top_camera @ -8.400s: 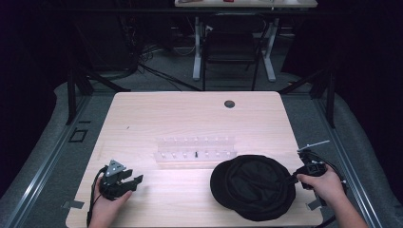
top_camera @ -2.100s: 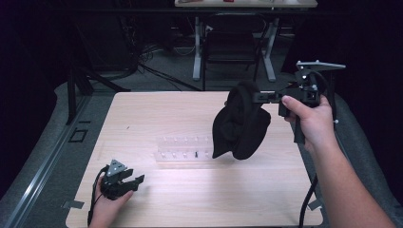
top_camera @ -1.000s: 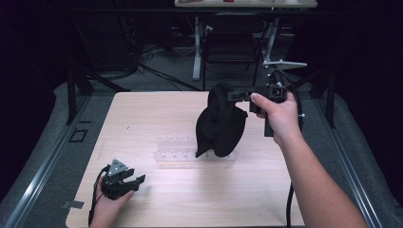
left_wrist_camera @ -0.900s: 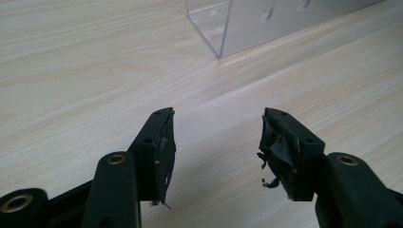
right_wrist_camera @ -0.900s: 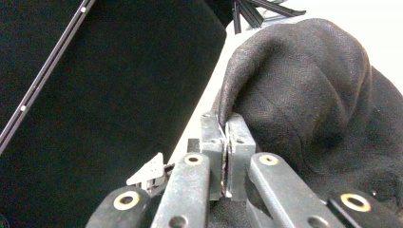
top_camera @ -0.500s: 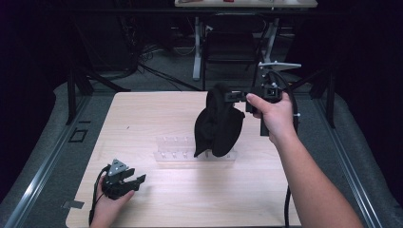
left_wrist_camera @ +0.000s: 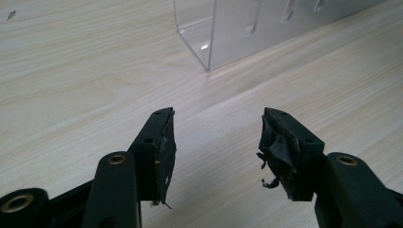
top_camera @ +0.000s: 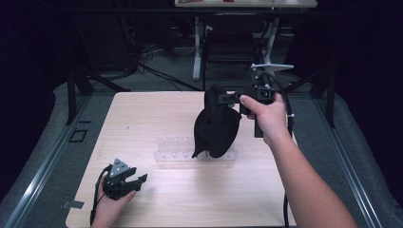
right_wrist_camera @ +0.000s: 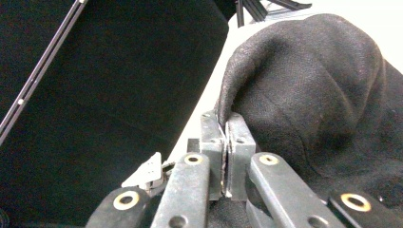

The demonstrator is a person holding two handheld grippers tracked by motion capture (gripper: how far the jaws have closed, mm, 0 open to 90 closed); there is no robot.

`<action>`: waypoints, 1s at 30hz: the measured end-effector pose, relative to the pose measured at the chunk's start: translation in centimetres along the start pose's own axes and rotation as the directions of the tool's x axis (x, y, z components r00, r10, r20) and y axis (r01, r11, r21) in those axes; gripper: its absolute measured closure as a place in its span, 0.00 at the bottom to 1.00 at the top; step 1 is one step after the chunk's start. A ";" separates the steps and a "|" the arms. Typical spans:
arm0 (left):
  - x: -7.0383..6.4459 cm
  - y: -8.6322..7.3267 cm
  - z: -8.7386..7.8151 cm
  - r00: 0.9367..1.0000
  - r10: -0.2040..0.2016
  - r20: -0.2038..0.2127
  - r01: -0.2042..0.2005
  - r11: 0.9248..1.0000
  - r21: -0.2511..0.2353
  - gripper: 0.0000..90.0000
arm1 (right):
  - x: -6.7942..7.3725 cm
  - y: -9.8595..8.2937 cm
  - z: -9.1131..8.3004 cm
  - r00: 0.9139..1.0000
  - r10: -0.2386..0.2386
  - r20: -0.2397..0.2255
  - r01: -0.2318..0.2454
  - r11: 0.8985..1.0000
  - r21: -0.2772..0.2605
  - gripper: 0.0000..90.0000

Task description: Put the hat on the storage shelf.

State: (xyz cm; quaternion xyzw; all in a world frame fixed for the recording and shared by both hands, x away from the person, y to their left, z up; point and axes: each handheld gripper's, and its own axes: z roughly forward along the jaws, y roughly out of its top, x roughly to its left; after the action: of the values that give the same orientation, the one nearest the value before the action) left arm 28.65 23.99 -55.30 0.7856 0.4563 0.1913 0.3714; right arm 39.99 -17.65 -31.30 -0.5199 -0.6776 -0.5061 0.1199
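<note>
Above the clear rack (top_camera: 195,151), right tongs (top_camera: 234,98) clamp a hanging black cloth (top_camera: 216,126); near left, left tongs (top_camera: 138,179) rest apart on the table (top_camera: 142,114).

You work at a light wooden table (top_camera: 142,114) on grey carpet (top_camera: 47,142), in a room dark all around. At twelve o'clock a dark chair (top_camera: 230,45) stands at a white-legged desk (top_camera: 197,47); cables (top_camera: 152,71) trail at eleven o'clock.
</note>
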 end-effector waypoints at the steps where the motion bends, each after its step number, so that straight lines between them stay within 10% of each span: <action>1: 0.0 0.0 0.0 1.000 0.002 0.000 -0.002 1.000 -0.001 0.51 | 0.0 0.0 0.1 1.000 -0.001 -0.003 0.001 1.000 0.001 0.98; 30: -3.3 5.1 0.2 0.994 0.057 0.094 -0.043 0.989 -0.138 0.52 | -0.6 -0.1 2.1 0.990 0.071 -0.121 -0.071 0.997 0.010 0.98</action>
State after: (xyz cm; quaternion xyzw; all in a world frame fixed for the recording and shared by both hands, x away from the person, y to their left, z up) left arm 30.08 19.51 -51.45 0.7781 0.4036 0.1925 0.4411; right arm 40.91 -16.32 -32.71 -0.5116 -0.6517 -0.5301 0.1804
